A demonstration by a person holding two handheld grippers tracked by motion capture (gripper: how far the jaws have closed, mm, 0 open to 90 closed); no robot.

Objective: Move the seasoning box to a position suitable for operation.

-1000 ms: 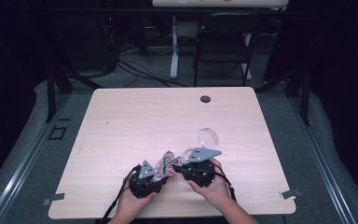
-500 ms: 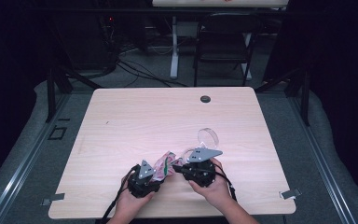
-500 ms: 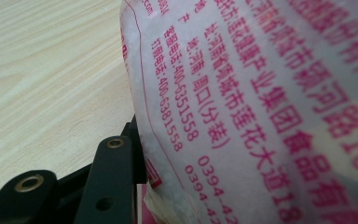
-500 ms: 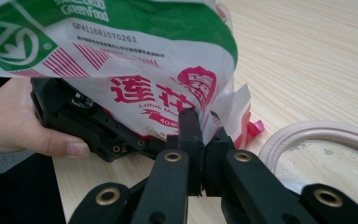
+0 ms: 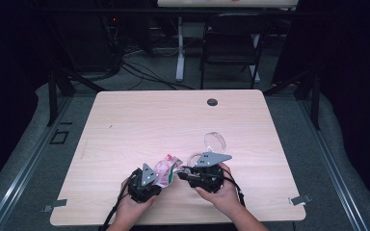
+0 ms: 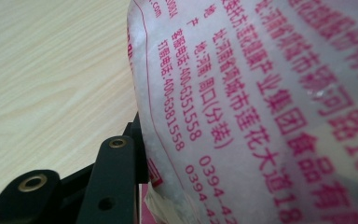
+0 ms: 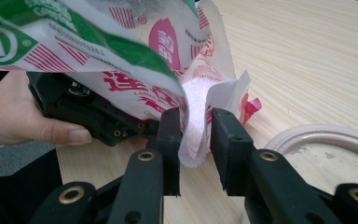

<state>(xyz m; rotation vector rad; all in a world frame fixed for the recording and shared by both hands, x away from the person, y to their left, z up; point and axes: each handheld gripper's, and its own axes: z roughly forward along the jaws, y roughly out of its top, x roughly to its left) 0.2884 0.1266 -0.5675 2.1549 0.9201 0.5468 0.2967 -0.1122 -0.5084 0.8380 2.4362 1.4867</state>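
Note:
A white plastic bag (image 5: 166,167) with pink and green print is held up between the two grippers near the table's front edge. My left gripper (image 5: 158,179) is shut on it and its jaws have just been closing. In the left gripper view the bag (image 6: 261,102) looms close and the one visible finger (image 6: 121,163) presses on its side. My right gripper (image 7: 196,126) has just been opening. Its jaws stand apart with the bag's torn white edge (image 7: 193,135) loose between them. In the high view the right gripper (image 5: 184,173) sits just right of the bag.
A clear tape ring (image 5: 215,141) lies on the wooden table (image 5: 173,120) just beyond the right gripper, also at the right in the right gripper view (image 7: 326,135). A black grommet (image 5: 212,102) sits near the far edge. A chair (image 5: 231,43) stands behind the table.
Both hands stay where they were at the front edge with the bag between them. No movement of the bag or the ring is visible.

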